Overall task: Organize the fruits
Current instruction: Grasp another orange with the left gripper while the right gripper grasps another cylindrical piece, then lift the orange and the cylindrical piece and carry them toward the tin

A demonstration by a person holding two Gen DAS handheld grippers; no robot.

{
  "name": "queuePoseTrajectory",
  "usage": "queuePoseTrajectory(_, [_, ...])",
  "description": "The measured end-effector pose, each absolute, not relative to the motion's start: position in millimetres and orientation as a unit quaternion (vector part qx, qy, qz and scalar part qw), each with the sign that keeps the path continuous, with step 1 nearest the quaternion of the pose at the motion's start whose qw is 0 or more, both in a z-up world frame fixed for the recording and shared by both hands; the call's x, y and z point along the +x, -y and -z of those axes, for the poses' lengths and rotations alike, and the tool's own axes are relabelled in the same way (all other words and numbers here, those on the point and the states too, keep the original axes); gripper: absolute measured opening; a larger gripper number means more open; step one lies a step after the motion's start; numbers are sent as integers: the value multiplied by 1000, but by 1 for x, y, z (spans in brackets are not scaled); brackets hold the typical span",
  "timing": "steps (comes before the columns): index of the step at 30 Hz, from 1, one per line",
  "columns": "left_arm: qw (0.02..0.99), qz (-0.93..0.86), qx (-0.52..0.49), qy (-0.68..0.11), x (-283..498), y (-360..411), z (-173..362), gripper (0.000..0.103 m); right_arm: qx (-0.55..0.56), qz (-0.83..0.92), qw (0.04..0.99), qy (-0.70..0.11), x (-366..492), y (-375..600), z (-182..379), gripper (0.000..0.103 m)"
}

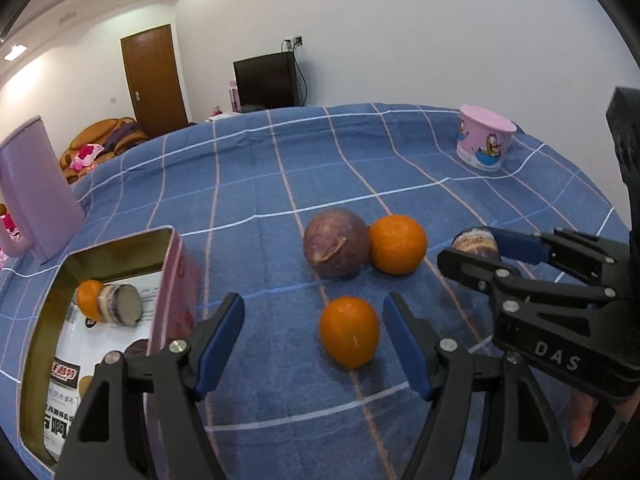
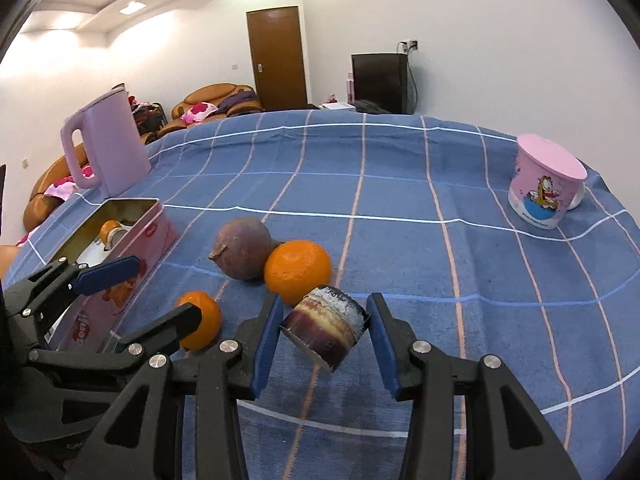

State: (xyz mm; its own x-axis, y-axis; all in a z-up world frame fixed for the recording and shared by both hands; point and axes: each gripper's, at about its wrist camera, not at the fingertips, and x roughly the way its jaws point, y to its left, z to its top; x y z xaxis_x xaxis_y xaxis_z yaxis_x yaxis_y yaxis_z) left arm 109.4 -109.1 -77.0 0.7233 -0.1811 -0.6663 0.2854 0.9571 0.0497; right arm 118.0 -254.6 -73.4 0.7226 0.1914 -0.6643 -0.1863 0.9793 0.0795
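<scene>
A small orange (image 1: pixel 349 331) lies on the blue checked cloth between the fingers of my open left gripper (image 1: pixel 314 340); it also shows in the right wrist view (image 2: pixel 200 319). Behind it a purple round fruit (image 1: pixel 335 248) touches a second orange (image 1: pixel 397 243). My right gripper (image 2: pixel 324 330) has a cut purple fruit piece (image 2: pixel 326 326) between its pads, tilted, held above the cloth. A pink tin (image 1: pixel 176 280) at the left holds an orange (image 1: pixel 89 299) and cut purple slices (image 1: pixel 122 305).
A lilac kettle (image 2: pixel 108 148) stands behind the tin at the far left. A pink cartoon mug (image 2: pixel 546 184) stands upside down at the far right. The right gripper body (image 1: pixel 560 292) is close on the left gripper's right side.
</scene>
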Motion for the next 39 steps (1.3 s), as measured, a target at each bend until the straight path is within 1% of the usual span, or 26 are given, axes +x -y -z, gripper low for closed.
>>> queuePoseTrajectory(5, [910,142,73,-383,120,114,85,62,19,-106,923,-369,122,259,78,45])
queuePoseTrajectory(7, [904,151,71,-394,123,115,88,63,26,-106,922,-371,123,262,79,45])
queuePoseTrajectory(9, [900,153,68,-401,126,116,91,61,31,-105,922,-371,123,264,79,45])
queuePoseTrajectory(10, [900,153,66,-403,126,116,91,56,31,-104,922,-371,122,264,78,45])
queuePoseTrajectory(11, [898,158,65,-406,127,116,92,49,30,-104,923,-370,122,264,78,45])
queuePoseTrajectory(13, [894,166,59,-413,128,115,95,42,26,-104,922,-372,122,263,79,45])
queuePoseTrajectory(15, [890,171,50,-420,131,113,97,41,27,-105,920,-376,124,263,80,45])
queuePoseTrajectory(19, [887,176,51,-424,131,114,98,34,27,-103,922,-373,123,263,79,45])
queuePoseTrajectory(24, [890,177,49,-418,129,112,97,33,16,-100,925,-366,120,259,77,45])
queuePoseTrajectory(39, [922,147,45,-356,113,102,80,33,-9,-123,934,-335,110,249,70,45])
